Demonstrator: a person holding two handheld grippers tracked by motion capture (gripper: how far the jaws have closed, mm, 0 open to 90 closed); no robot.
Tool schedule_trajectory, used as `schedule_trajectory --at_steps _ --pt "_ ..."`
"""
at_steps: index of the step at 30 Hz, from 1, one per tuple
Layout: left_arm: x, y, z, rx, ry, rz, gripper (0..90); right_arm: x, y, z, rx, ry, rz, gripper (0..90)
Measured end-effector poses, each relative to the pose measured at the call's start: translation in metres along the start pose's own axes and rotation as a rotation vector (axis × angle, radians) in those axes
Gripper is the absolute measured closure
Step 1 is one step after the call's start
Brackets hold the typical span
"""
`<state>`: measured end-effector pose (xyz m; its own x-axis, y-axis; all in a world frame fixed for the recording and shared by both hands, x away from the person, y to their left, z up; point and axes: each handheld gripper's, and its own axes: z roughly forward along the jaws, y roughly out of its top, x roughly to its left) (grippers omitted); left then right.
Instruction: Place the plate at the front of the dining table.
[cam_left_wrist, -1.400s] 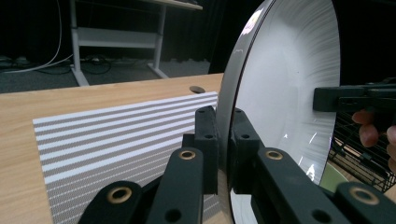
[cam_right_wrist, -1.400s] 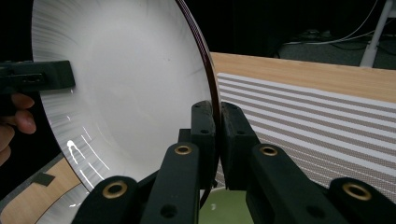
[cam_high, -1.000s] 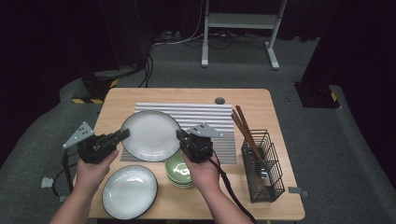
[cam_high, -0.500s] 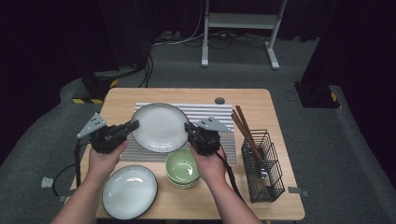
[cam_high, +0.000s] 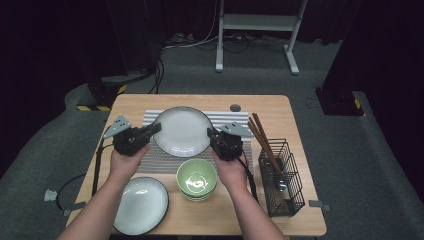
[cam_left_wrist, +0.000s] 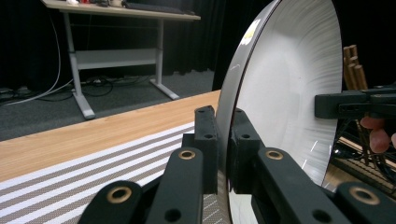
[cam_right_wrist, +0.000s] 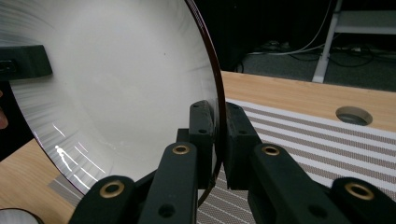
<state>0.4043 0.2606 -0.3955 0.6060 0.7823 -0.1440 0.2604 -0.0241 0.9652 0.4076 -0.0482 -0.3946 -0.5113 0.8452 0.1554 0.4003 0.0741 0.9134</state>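
A large white plate (cam_high: 182, 131) with a dark rim is held above the striped placemat (cam_high: 227, 119), tilted up off the table. My left gripper (cam_high: 156, 128) is shut on its left rim, and my right gripper (cam_high: 212, 135) is shut on its right rim. In the left gripper view both jaws clamp the plate's edge (cam_left_wrist: 226, 140), and the right gripper (cam_left_wrist: 355, 103) shows across the plate (cam_left_wrist: 289, 88). In the right gripper view the jaws pinch the plate's rim (cam_right_wrist: 219, 135) and the pale plate face (cam_right_wrist: 116, 79) spreads to the left.
A stack of green bowls (cam_high: 196, 179) sits just in front of the placemat. A second white plate (cam_high: 141, 204) lies at the front left. A black wire basket (cam_high: 281, 176) with chopsticks (cam_high: 262, 135) stands at the right. A round hole (cam_high: 235, 107) marks the table's far side.
Both grippers have carried the plate farther from the person and over the placemat, raising it more upright. The bowls, once partly covered by the right hand, now show fully.
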Motion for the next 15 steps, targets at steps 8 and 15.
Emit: schedule_trajectory --at_steps 8,15 --pt "0.009 -0.013 0.021 0.028 -0.006 -0.032 84.3 -0.016 -0.008 0.015 0.03 -0.023 0.006 83.3" --pt "0.013 -0.027 0.034 0.088 -0.002 -0.067 84.3 -0.024 -0.019 0.027 0.069 -0.032 0.015 83.1"
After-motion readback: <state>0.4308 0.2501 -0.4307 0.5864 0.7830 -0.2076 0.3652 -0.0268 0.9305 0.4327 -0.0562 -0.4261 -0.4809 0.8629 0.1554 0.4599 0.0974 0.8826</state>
